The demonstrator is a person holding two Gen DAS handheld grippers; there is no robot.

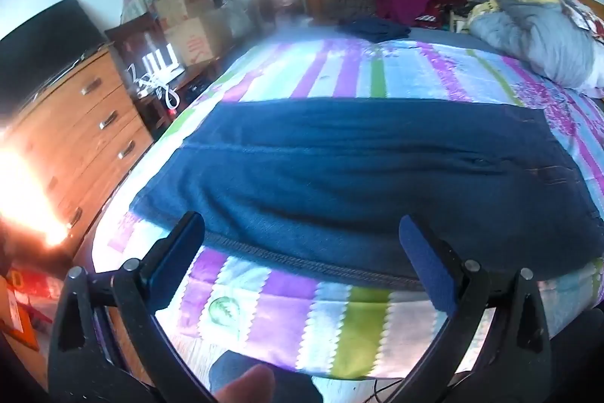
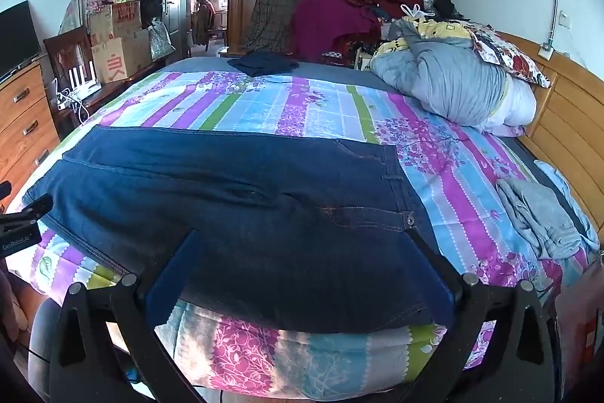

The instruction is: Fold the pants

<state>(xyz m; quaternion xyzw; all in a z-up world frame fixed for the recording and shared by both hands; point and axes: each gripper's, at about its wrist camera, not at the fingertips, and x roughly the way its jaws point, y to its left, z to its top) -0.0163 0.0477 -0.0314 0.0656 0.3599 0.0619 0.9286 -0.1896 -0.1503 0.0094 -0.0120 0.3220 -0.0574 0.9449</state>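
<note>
Dark blue jeans (image 1: 358,172) lie flat across the striped bedspread (image 1: 287,320), folded lengthwise, legs to the left and waistband with button to the right (image 2: 406,218). My left gripper (image 1: 302,237) is open, its fingers spread just above the near seam edge of the leg part. My right gripper (image 2: 302,252) is open, its fingers spread over the seat part of the jeans (image 2: 241,210) near the bed's front edge. The left gripper also shows at the left edge of the right wrist view (image 2: 22,214).
A rolled grey quilt (image 2: 453,89) and pillows lie at the head of the bed. A dark folded garment (image 2: 264,63) lies at the far side, a grey garment (image 2: 536,218) at the right. A wooden dresser (image 1: 83,138) stands left of the bed.
</note>
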